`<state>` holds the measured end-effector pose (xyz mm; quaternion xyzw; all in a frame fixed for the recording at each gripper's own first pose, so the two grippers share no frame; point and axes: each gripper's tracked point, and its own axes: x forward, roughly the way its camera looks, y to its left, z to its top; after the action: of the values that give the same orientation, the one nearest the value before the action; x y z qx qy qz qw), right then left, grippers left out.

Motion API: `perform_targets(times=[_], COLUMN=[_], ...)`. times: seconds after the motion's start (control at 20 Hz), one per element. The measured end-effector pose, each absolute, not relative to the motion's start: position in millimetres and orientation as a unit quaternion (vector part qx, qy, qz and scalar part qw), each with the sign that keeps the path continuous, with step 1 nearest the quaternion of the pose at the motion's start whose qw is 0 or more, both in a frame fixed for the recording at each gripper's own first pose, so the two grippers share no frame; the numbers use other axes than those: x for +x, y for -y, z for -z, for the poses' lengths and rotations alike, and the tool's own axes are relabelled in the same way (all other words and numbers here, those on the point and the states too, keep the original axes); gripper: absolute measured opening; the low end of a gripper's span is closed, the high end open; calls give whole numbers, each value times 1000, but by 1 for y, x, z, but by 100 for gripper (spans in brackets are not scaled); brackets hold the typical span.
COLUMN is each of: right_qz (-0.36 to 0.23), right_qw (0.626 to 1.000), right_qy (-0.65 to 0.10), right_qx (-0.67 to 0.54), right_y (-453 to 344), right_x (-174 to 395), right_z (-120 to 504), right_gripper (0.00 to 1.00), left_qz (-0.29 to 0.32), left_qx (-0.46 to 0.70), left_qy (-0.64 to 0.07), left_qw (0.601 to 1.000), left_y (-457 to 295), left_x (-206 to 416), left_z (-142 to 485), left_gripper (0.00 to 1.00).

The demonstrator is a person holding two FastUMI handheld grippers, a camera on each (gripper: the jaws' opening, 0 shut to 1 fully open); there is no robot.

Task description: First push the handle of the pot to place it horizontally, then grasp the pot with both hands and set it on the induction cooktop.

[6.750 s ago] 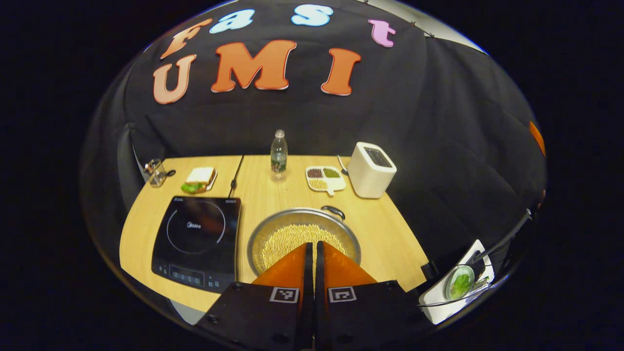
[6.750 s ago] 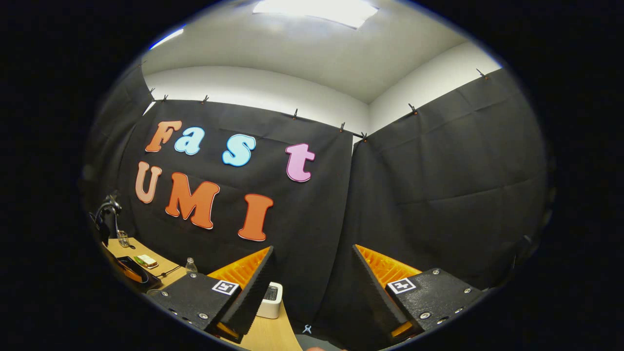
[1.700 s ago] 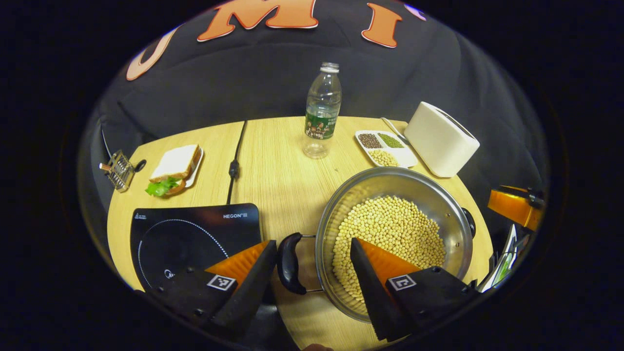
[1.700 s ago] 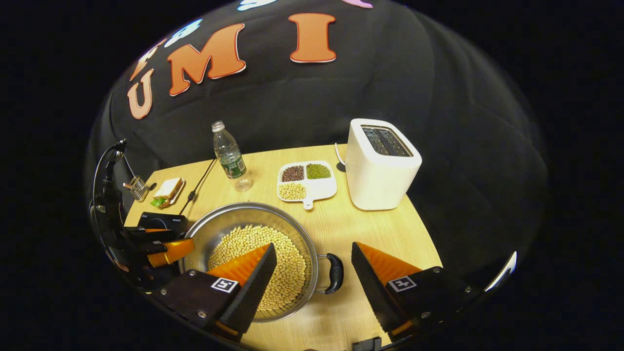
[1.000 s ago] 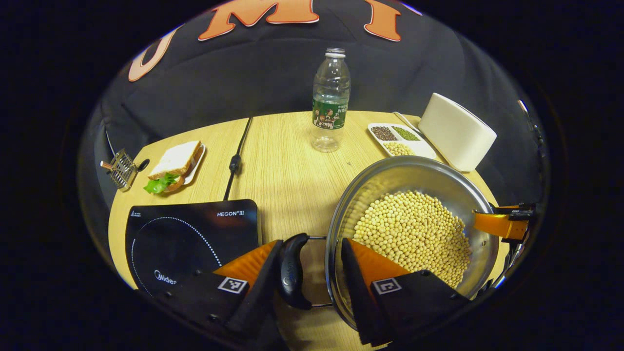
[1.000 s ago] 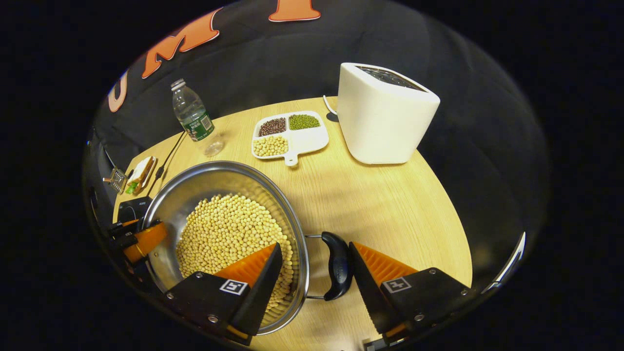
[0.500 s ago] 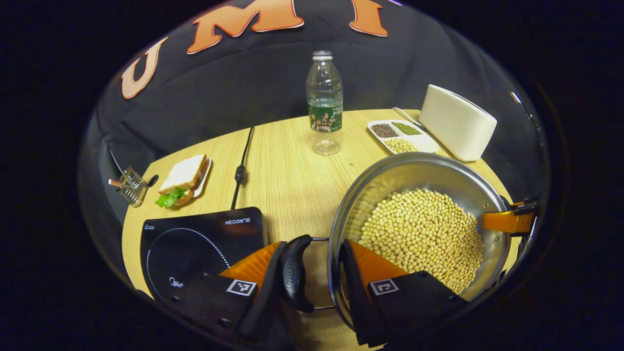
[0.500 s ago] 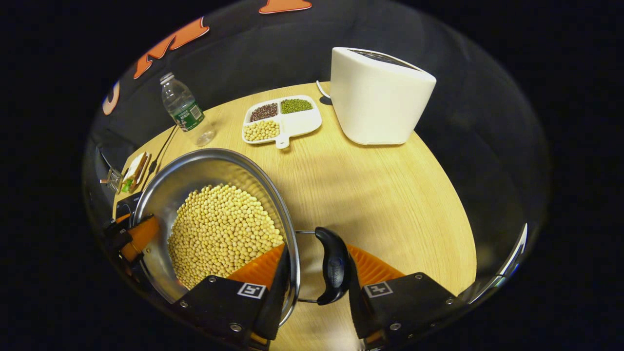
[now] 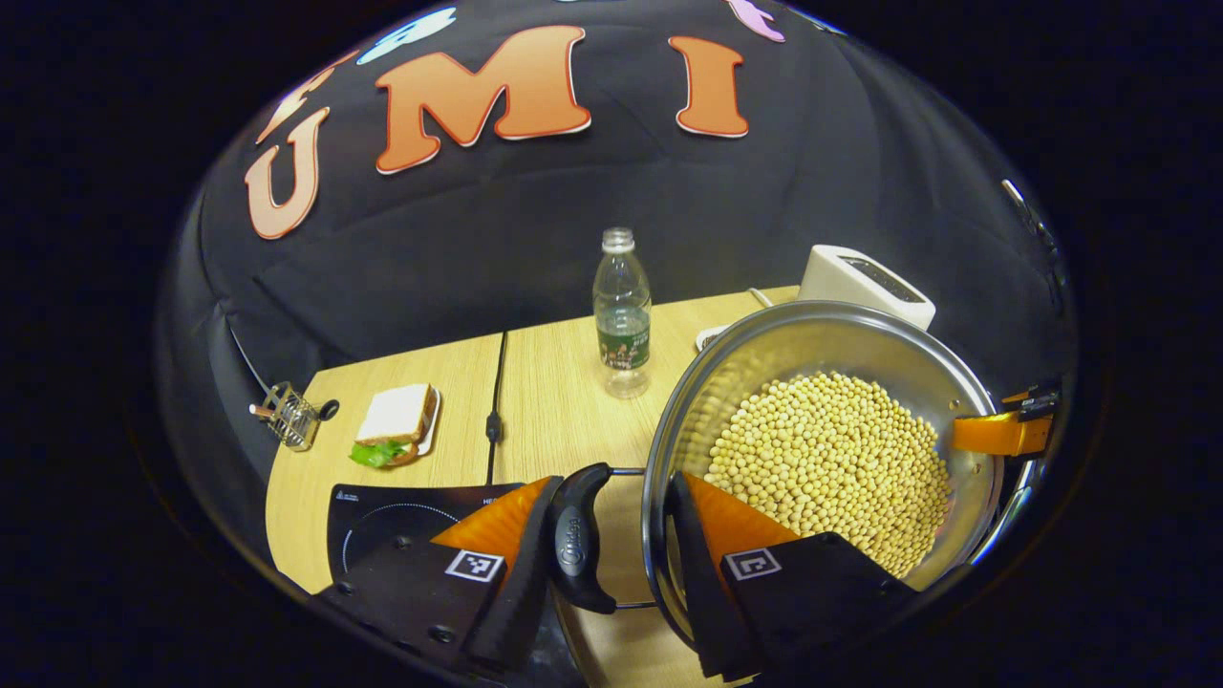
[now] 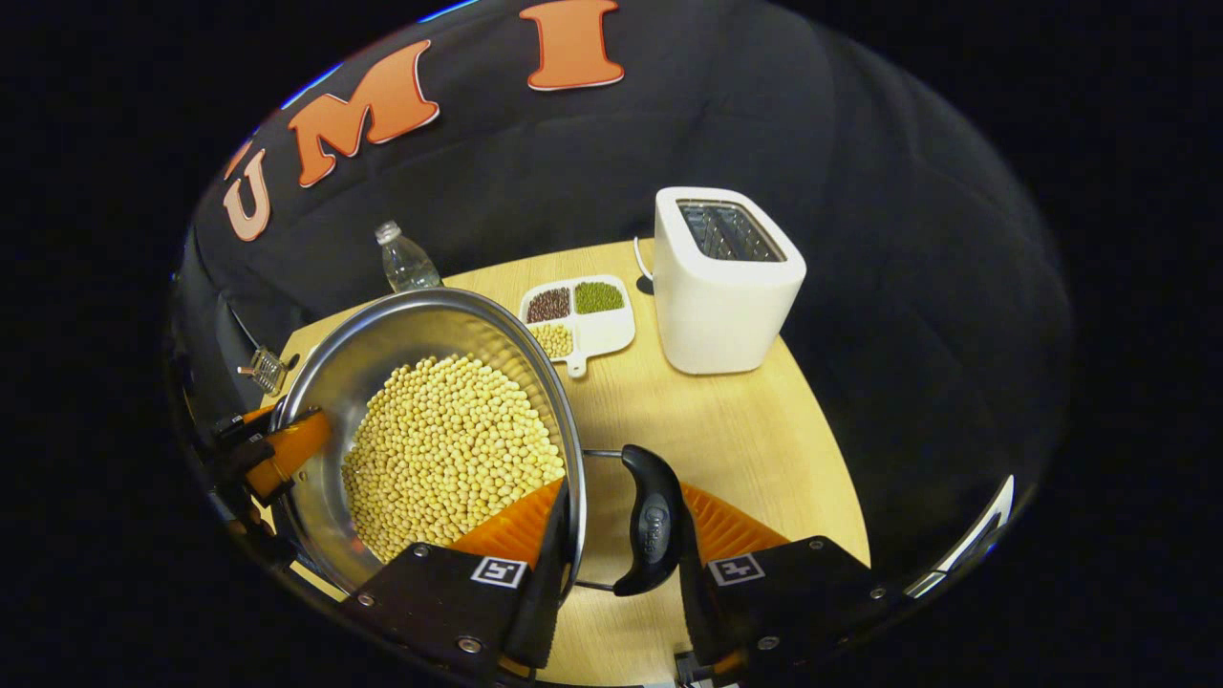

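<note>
pot (image 9: pixel 889 334) gripped both sides – apparently lifted

black cloth wall (image 9: pixel 535 239) behind wooden table (image 10: pixel 745 420).

Wooden bench (image 10: pixel 764 430): toaster (image 10: pixel 726 287) & bean tray (image 10: pixel 583 320) far-right corner; bottle (image 9: pixel 621 315) far edge; sandwich (image 9: pixel 396 425), cooktop (image 9: pixel 382 516) left.

Ahead-left of your left gripper (image 9: pixel 611 535): induction cooktop (image 9: pixel 401 516) bare | beyond it: sandwich plate (image 9: pixel 396 425), power cord (image 9: pixel 495 401) | straight ahead: bottle (image 9: pixel 621 311) stands in the way | ahead-right of your right gripper (image 10: pixel 621 535): bare worktop (image 10: pixel 755 430), then toaster (image 10: pixel 721 282), bean tray (image 10: pixel 583 320).
</note>
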<state>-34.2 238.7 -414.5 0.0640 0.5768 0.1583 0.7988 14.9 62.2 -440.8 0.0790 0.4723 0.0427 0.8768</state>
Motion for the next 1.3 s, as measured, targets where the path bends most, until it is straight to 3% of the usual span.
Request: perform_targets(times=[0.7, 0.75, 0.8, 1.3], right_qz=[-238, -242, -243, -229], right_qw=[808, 808, 810, 812], right_qy=[-536, -535, -531, -535], right_qx=[52, 51, 49, 47], right_y=[-269, -270, -273, -265], right_x=[-9, -6, -4, -16], right_z=[436, 438, 440, 431], right_gripper=[54, 50, 54, 55], left_qz=[-131, -130, -129, -116], left_qx=[78, 78, 77, 74], left_qy=[-454, -454, -455, -454], left_qw=[878, 878, 878, 880], left_y=[-100, -109, -119, -238], left_x=[-52, -54, -56, -53], left_z=[339, 335, 333, 324], left_gripper=[68, 70, 67, 68])
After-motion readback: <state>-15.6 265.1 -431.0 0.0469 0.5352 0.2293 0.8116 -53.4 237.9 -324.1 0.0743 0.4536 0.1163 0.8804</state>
